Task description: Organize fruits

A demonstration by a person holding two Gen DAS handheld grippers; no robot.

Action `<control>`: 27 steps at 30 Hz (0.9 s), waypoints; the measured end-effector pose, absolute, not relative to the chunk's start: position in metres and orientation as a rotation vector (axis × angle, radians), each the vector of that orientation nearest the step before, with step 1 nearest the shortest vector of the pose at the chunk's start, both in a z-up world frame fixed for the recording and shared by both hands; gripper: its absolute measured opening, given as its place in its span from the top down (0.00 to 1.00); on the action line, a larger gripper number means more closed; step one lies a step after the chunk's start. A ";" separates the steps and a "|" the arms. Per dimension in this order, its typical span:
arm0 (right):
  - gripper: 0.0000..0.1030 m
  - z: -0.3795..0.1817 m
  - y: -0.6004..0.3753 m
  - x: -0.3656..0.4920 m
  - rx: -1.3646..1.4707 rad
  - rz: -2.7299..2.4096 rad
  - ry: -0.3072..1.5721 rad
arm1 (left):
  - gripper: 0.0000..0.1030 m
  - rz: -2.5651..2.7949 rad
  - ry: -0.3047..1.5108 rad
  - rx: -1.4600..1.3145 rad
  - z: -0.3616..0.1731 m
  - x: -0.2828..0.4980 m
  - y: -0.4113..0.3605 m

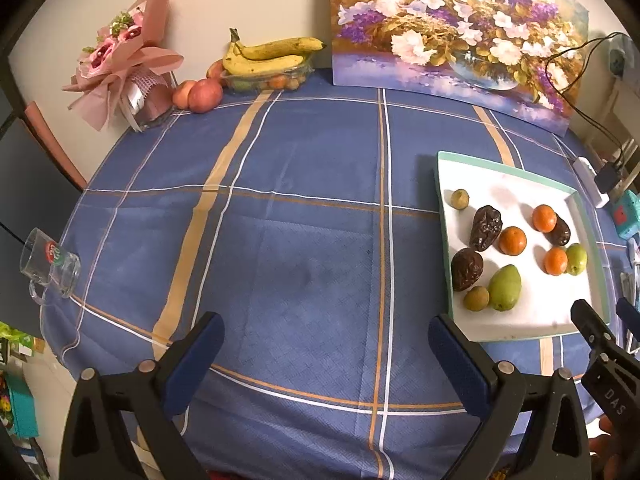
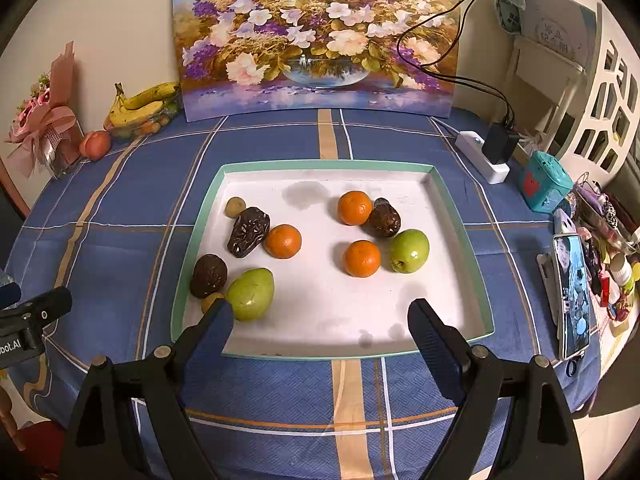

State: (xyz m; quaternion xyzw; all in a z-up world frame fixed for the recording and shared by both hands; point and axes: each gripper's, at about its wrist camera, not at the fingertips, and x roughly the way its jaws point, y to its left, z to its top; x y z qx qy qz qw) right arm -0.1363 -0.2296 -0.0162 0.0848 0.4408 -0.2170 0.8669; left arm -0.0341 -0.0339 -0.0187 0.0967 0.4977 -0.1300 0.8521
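A white tray with a teal rim (image 2: pixel 460 216) (image 1: pixel 444 216) lies on the blue checked tablecloth. In it lie three oranges (image 2: pixel 354 208) (image 2: pixel 283 241) (image 2: pixel 362 258), two green fruits (image 2: pixel 409 250) (image 2: pixel 252 294), three dark wrinkled fruits (image 2: pixel 248 231) (image 2: pixel 384 217) (image 2: pixel 208 275) and two small yellowish fruits (image 2: pixel 235 206) (image 2: pixel 210 300). My right gripper (image 2: pixel 320 328) is open and empty, over the tray's near edge. My left gripper (image 1: pixel 326 344) is open and empty over bare cloth, left of the tray. The right gripper's fingers (image 1: pixel 592 328) show at the left wrist view's right edge.
A flower painting (image 2: pixel 316 36) leans on the back wall. Bananas on a fruit container (image 1: pixel 268 58), peaches (image 1: pixel 204 94) and a pink bouquet (image 1: pixel 124 60) stand at the back left. A glass mug (image 1: pixel 50 264) sits at the left edge. A power strip (image 2: pixel 482 156), teal box (image 2: pixel 544 186) and phone (image 2: pixel 572 292) are on the right.
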 end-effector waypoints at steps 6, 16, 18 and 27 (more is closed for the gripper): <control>0.13 -0.017 -0.227 -0.134 0.172 -0.449 0.929 | 0.00 -0.280 1.053 0.214 -0.020 -0.033 -0.035; 0.13 -0.017 -0.226 -0.134 0.169 -0.447 0.932 | 0.00 -0.281 1.052 0.219 -0.020 -0.035 -0.037; 0.13 -0.017 -0.226 -0.134 0.169 -0.447 0.933 | 0.00 -0.280 1.059 0.217 -0.021 -0.035 -0.036; 0.13 -0.017 -0.226 -0.134 0.170 -0.447 0.934 | 0.00 -0.280 1.060 0.223 -0.021 -0.034 -0.036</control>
